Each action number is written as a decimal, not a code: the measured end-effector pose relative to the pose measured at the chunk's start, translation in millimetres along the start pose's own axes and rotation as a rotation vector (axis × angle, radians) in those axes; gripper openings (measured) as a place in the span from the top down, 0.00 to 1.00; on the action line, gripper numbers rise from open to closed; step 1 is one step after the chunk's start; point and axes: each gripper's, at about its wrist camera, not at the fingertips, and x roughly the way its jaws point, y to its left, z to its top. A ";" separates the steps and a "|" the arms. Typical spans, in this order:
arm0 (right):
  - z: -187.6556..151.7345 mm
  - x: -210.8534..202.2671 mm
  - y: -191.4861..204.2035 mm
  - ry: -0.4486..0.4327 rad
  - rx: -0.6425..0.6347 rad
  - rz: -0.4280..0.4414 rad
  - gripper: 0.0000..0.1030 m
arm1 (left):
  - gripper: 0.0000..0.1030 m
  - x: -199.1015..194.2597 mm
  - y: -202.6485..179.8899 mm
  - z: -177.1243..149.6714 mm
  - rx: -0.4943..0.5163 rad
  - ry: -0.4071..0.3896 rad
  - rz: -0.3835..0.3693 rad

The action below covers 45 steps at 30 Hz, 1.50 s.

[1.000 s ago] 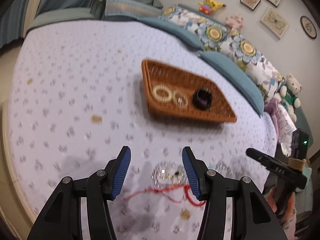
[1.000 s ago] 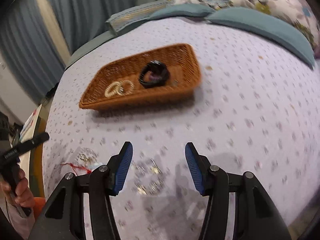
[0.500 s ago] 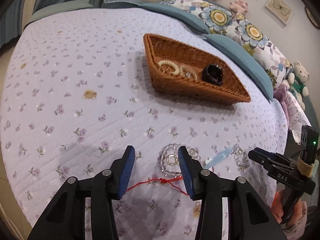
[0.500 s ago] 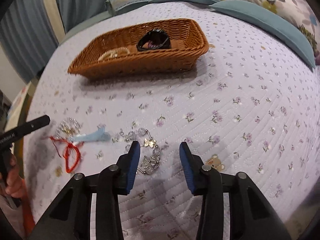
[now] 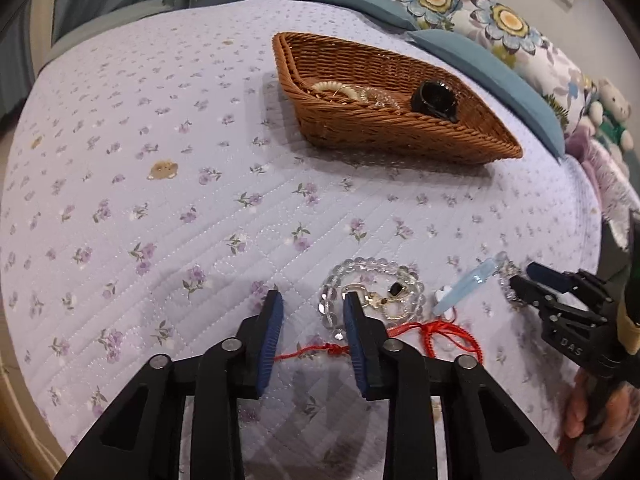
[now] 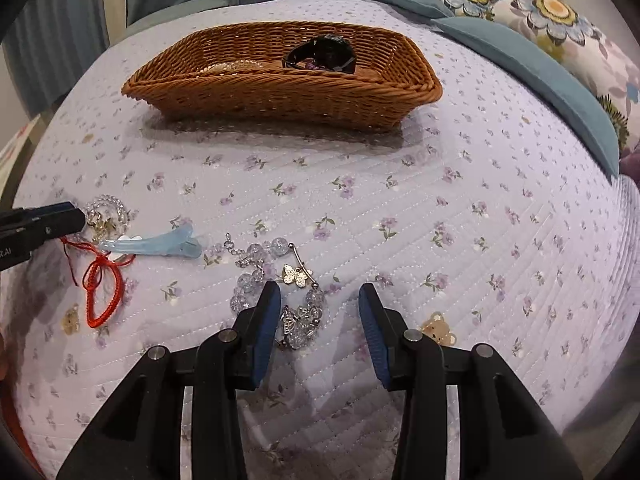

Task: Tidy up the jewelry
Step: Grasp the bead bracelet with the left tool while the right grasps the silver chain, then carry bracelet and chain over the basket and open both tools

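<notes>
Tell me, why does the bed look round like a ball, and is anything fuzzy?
Left wrist view: the fisheye lens bends the quilt into a dome; the basket and clear bead bracelet look sharp. Right wrist view: same bulge, dark corners, a soft shadow under the basket; the butterfly bracelet is crisp.

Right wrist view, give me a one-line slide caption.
Right gripper poised over a butterfly bead bracelet on the quilt, wicker basket beyond.

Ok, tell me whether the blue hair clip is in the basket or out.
Out. The hair clip lies on the quilt beside the red cord, well short of the basket.
</notes>
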 end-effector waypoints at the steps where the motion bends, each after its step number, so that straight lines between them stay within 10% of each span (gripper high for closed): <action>1: 0.4 0.6 0.6 0.000 -0.003 -0.003 0.56 | 0.75 0.8 -0.7 0.2 0.007 0.001 0.011; 8: 0.7 1.4 7.5 -0.007 -0.023 -0.025 0.57 | 0.76 8.6 -26.3 2.5 0.134 -0.009 0.111; 15: -0.6 -1.2 22.2 -0.026 -0.084 -0.019 0.84 | 0.93 10.4 -31.8 5.3 0.154 -0.026 0.099; 21: 0.8 -4.9 12.5 -0.033 -0.028 0.033 0.88 | 0.93 -3.7 -24.7 8.4 0.100 -0.080 0.027; 31: 5.8 -14.8 -52.4 -0.089 0.285 0.385 0.88 | 0.93 -35.0 -1.5 17.4 -0.028 -0.191 -0.187; 45: 12.8 -53.4 -64.7 -0.205 0.327 0.474 0.88 | 0.93 -71.4 -3.9 23.5 -0.034 -0.291 -0.297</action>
